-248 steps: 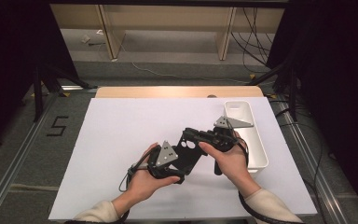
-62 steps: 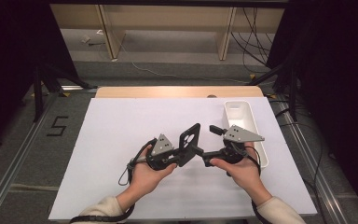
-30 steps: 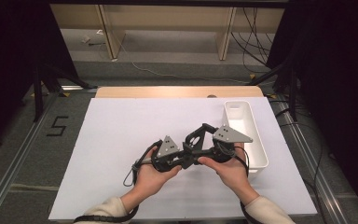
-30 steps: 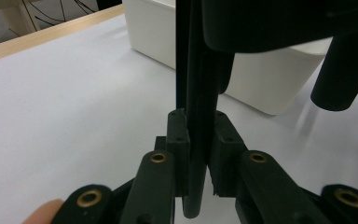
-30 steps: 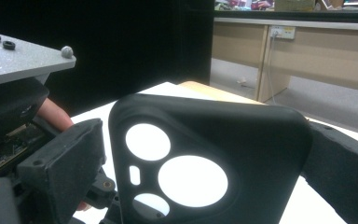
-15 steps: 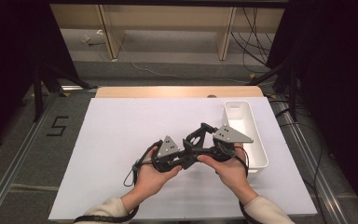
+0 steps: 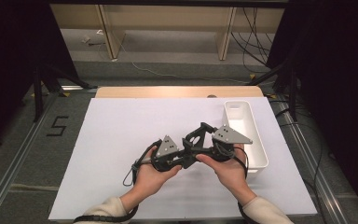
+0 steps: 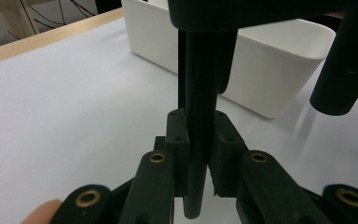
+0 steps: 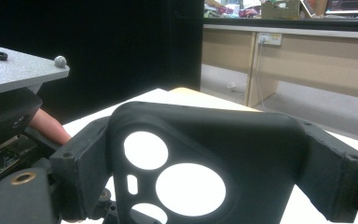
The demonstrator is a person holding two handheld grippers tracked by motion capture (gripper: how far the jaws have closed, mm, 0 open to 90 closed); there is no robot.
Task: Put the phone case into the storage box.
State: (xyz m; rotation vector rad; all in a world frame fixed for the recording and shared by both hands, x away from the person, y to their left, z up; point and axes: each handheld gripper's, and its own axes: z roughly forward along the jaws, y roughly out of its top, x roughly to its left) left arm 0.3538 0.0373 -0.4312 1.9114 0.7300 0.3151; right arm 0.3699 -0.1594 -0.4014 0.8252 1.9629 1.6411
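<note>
A black phone case (image 7: 199, 134) with round camera holes is held above the white mat between both grippers. In the right gripper view the case (image 9: 242, 135) spans the space between my right gripper's (image 9: 205, 179) two pads, which are shut on its sides. In the left gripper view my left gripper (image 8: 199, 144) is shut on the thin edge of the case (image 8: 200, 88), which stands upright. From above, the left gripper (image 7: 186, 156) and right gripper (image 7: 205, 140) meet at the case, each in a hand.
A white oblong bin (image 7: 254, 140) stands on the mat just right of the hands; its wall (image 8: 270, 74) is close behind the case. The white mat (image 7: 121, 135) stretches to the left and far side. A wooden strip (image 7: 168, 92) borders the far edge.
Over the last second almost nothing has moved. Since two seconds ago the right gripper has drawn slightly left, closer to the left gripper, with the case still between them.
</note>
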